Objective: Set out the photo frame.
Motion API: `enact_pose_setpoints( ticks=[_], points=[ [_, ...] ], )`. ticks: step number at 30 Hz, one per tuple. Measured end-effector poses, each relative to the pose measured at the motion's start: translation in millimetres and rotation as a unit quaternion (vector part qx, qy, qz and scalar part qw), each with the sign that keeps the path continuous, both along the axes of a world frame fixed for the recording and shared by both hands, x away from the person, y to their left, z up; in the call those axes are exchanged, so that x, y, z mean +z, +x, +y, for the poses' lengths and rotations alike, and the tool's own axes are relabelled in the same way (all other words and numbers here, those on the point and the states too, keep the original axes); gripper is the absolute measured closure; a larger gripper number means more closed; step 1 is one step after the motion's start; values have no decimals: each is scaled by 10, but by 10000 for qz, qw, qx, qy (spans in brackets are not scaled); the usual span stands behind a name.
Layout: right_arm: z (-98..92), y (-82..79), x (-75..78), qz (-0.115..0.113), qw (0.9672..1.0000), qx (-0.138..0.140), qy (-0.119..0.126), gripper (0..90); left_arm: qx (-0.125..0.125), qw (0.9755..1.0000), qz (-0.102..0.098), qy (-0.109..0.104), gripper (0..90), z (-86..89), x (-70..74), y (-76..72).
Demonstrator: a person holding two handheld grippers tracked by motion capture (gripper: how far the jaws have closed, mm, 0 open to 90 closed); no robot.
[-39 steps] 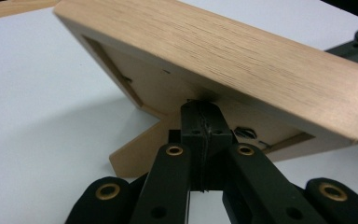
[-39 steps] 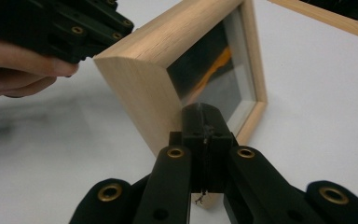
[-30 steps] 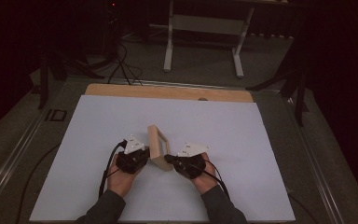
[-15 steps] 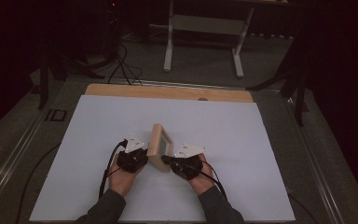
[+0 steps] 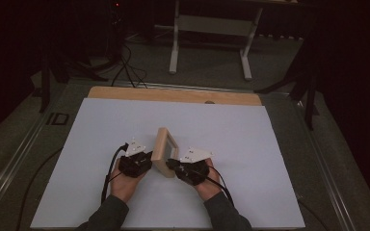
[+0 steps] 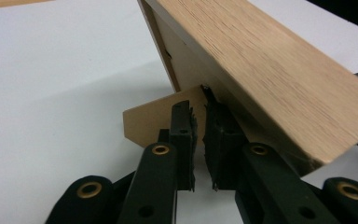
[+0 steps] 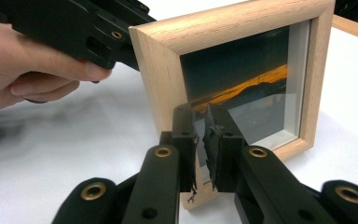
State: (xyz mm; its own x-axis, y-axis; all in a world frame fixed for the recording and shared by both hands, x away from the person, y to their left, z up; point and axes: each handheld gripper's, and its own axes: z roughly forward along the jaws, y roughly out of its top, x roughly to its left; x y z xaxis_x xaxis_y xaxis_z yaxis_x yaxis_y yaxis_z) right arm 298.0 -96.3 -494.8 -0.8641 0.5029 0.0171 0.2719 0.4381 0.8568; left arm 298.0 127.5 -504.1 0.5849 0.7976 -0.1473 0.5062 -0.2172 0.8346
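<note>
Our left gripper [image 5: 147, 161] behind the frame [image 5: 164, 150], right gripper [image 5: 171, 164] before its glass, both jaws just parting, nearly together, pinching nothing

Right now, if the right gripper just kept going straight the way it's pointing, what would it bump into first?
Probably the wooden picture frame: the right gripper points at its glazed front, jaws a narrow gap apart near the lower left corner. Whether they already touch it is unclear.

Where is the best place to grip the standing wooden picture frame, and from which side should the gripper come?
Probably grip the wooden picture frame across its top rail, coming from above with one jaw before the glass and one behind. It stands upright on the white table, so the narrow top edge is exposed, while the glass front looks too broad and smooth.
</note>
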Motion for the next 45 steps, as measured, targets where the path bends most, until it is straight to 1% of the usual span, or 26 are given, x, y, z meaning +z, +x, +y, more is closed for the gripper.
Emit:
enact_pose_setpoints(
  ticks=[3,5,6,8,9,10,11,12,14,15,16,19,20,21,22,23,26,29,32,37,38,40,45],
  points=[
    [-11,4,6,-14,10000,-17,3,811,10,10000,-5,-12,791,18,8,-2],
    [-29,14,11,-30,10000,-34,8,800,32,10000,-5,-53,759,47,17,-2],
    [-37,18,14,-25,10000,-50,13,795,64,9999,5,-123,759,71,25,-1],
    [-59,28,22,-20,10000,-86,26,782,87,9997,9,-207,730,107,38,2],
    [-66,31,25,-25,9999,-103,37,773,117,9996,17,-258,715,124,46,1],
    [-80,37,30,-26,9999,-126,52,757,179,9994,7,-302,680,154,60,-1],
    [-80,37,30,-26,9999,-126,52,757,179,9994,7,-302,663,154,60,-1],
    [-85,40,31,-24,9999,-139,49,750,231,9992,-1,-321,663,173,71,-6],
    [-106,50,32,8,9998,-188,49,725,314,9989,-16,-338,616,217,93,-14],
    [-106,50,32,8,9998,-188,49,725,314,9989,-16,-338,608,217,93,-14],
    [-119,59,34,9,9998,-199,43,709,371,9986,-12,-371,598,243,106,-21],
    [-130,63,37,22,9997,-220,55,696,383,9987,-55,-342,567,260,124,-35],
    [-141,68,40,28,9997,-230,57,686,380,9989,-134,-236,555,256,152,-58],
    [-141,68,40,28,9997,-230,57,686,380,9989,-134,-236,547,256,152,-58],
    [-151,72,42,34,9997,-234,65,678,384,9989,-179,-195,537,254,190,-79],
    [-151,72,42,34,9997,-234,65,678,384,9989,-179,-195,530,254,190,-79],
    [-156,75,40,53,9997,-245,73,668,505,9982,-227,-237,516,265,253,-103],
    [-157,77,38,54,9997,-247,58,663,579,9978,-219,-248,507,283,274,-111],
    [-168,84,38,48,9997,-252,52,658,651,9971,-240,-324,495,315,315,-126],
    [-178,85,44,57,9996,-284,64,653,653,9967,-276,-392,466,327,371,-151],
    [-182,87,47,62,9995,-292,69,649,626,9964,-249,-510,457,324,395,-161],
    [-185,88,48,61,9995,-294,64,645,599,9964,-244,-549,437,322,411,-167],
    [-190,92,49,62,9995,-300,60,638,509,9968,-253,-569,405,288,438,-184]
  ],
)
